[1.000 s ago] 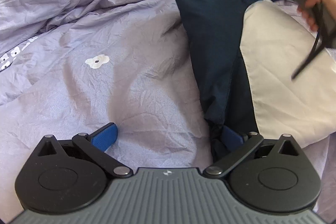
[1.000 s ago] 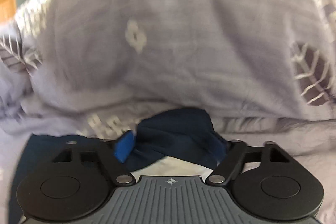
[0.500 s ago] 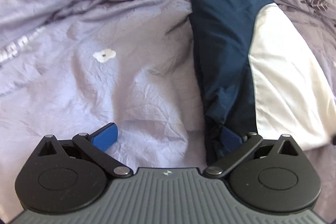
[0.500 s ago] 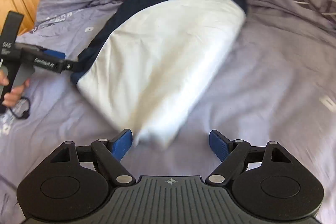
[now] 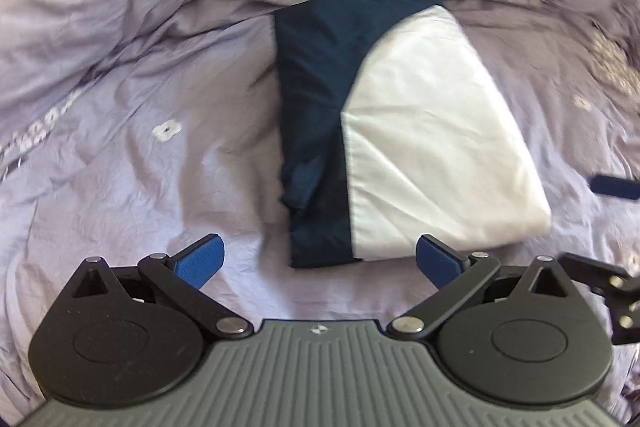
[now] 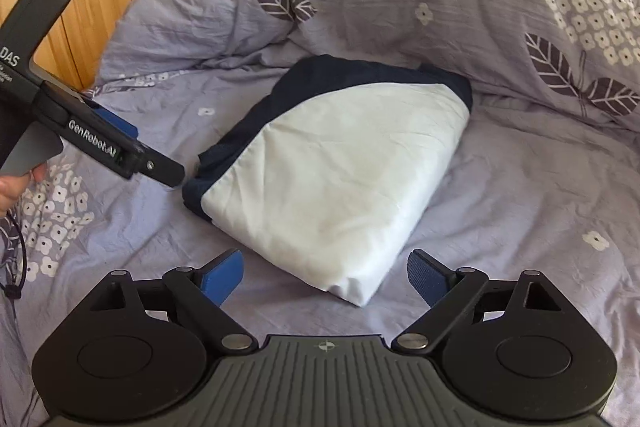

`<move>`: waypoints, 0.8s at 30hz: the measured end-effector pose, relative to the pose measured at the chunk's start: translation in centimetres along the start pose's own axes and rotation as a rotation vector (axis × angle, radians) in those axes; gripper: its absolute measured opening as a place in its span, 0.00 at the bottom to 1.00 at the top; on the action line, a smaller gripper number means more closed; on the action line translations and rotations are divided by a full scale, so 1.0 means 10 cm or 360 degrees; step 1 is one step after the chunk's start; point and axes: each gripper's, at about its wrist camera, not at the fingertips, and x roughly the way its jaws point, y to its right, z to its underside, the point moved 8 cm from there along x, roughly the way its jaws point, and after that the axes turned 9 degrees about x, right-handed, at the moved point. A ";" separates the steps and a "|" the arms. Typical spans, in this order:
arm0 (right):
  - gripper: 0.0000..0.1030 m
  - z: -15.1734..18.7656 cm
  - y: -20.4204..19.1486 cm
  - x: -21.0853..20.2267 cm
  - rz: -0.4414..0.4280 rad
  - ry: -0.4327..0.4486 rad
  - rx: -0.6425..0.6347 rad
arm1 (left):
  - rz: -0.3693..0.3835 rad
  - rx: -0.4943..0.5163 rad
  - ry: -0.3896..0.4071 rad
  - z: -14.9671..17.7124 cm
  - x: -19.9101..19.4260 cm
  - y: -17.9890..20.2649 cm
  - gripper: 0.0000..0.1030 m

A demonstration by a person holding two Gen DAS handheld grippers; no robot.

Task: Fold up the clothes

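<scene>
Left wrist view shows my left fingers (image 5: 318,257) spread and empty, just short of the folded garment (image 5: 400,131) lying on the bed (image 5: 140,187). My right fingers (image 6: 324,277) gape too, near its white corner. I judge it light and limp, so I'd pinch the doubled edge nearest me.

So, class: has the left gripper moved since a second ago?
Yes. The left gripper has let go and backed away from the folded garment, whose near edge now lies beyond its open jaws on the bedspread.
</scene>
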 end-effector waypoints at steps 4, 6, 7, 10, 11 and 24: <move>0.88 0.01 -0.03 0.09 0.0000 -0.0021 -0.0061 | 0.0042 0.0003 0.0000 0.01 0.11 0.19 1.00; 0.89 0.01 -0.02 0.12 0.0010 -0.0026 -0.0080 | 0.0071 -0.0002 -0.0033 0.01 0.22 0.25 1.00; 0.89 0.02 -0.01 0.14 0.0012 -0.0031 -0.0082 | 0.0081 -0.0009 -0.0052 0.02 0.28 0.26 1.00; 0.90 0.01 0.03 0.19 0.0009 -0.0055 -0.0056 | 0.0122 -0.0048 -0.0084 0.02 0.42 0.27 1.00; 0.90 0.01 0.05 0.21 0.0008 -0.0063 -0.0047 | 0.0125 -0.0065 -0.0094 0.02 0.46 0.26 1.00; 0.91 -0.01 0.14 0.25 0.0024 -0.0117 -0.0010 | 0.0064 -0.0112 -0.0184 0.10 0.61 0.11 1.00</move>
